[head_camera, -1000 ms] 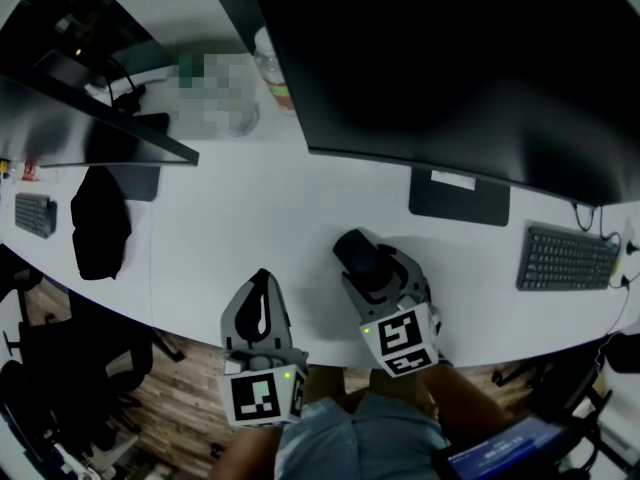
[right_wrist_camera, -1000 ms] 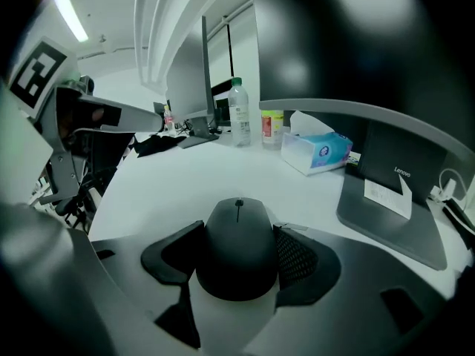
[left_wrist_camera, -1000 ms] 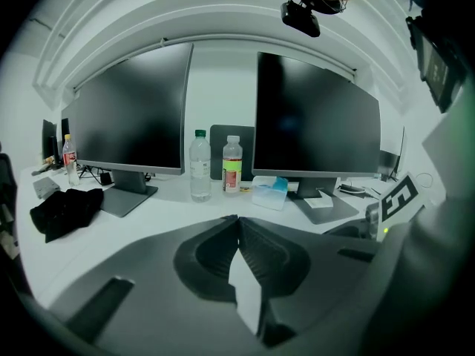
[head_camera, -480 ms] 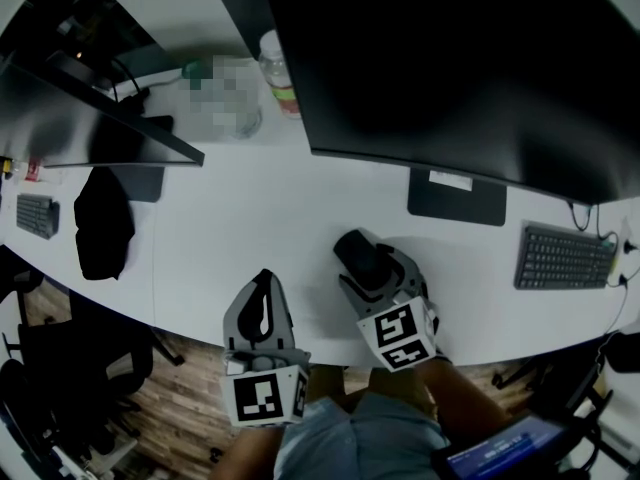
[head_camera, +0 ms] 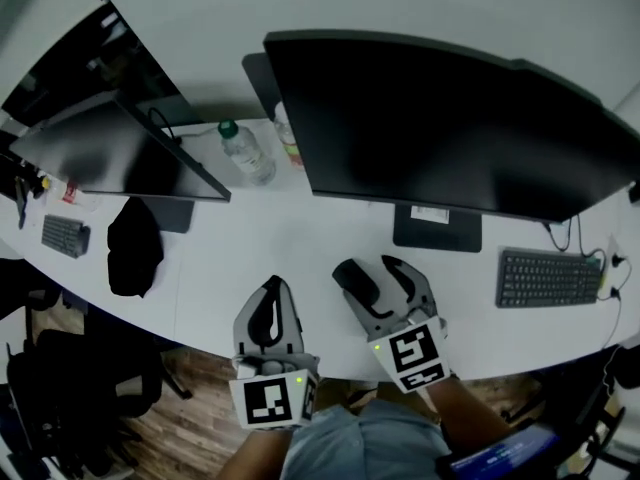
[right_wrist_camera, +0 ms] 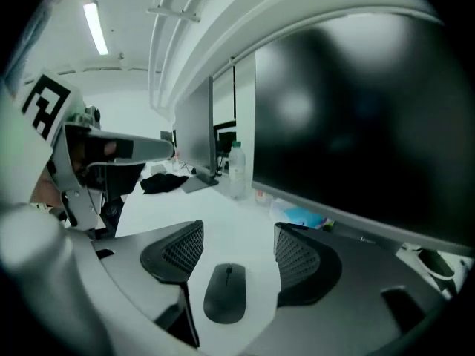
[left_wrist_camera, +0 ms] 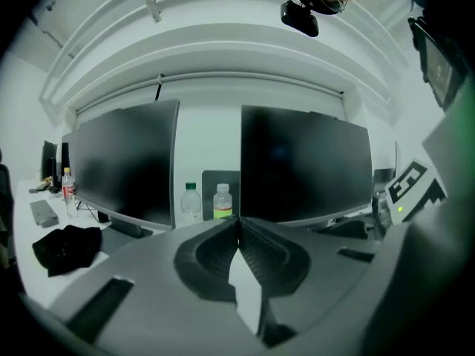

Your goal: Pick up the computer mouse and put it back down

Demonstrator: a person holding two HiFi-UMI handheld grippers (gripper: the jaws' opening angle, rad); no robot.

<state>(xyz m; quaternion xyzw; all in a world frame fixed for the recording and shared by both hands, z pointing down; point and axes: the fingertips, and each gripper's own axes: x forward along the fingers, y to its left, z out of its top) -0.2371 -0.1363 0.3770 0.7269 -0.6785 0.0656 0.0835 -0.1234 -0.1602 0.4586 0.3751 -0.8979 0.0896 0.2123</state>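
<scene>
Lying flat on the white desk [head_camera: 290,238], the black computer mouse [right_wrist_camera: 225,294] sits in the gap between the two jaws of the right gripper [right_wrist_camera: 237,232] — they stand wide apart, with a ribbed pad [right_wrist_camera: 184,249] on either side and neither touching it. In the head view this pair shows at lower centre, slightly right, close to the desk's front edge, with the gripper's marker cube [head_camera: 412,353] just below.

Just left of it is the left gripper [head_camera: 272,284], near the same front edge. Its jaws are closed tip to tip with nothing between them.

Above the mouse in the frame, a dark stand base [head_camera: 436,228] rests on the desk under a large black monitor [head_camera: 450,128] that fills the upper right. A second monitor [head_camera: 120,158] stands at the upper left. Between the two screens are a clear water bottle [head_camera: 243,153] with a green cap and another bottle [head_camera: 287,138] with a yellow-green label, partly behind the big screen's edge.

A dark keyboard [head_camera: 548,278] lies at the right edge, well apart from the mouse. At the left edge are a small keyboard [head_camera: 65,236] and, nearer the centre, a crumpled black cloth [head_camera: 135,248].

Below the desk's curved edge — lower left — show an office chair [head_camera: 70,388] and wooden floor [head_camera: 190,418].
</scene>
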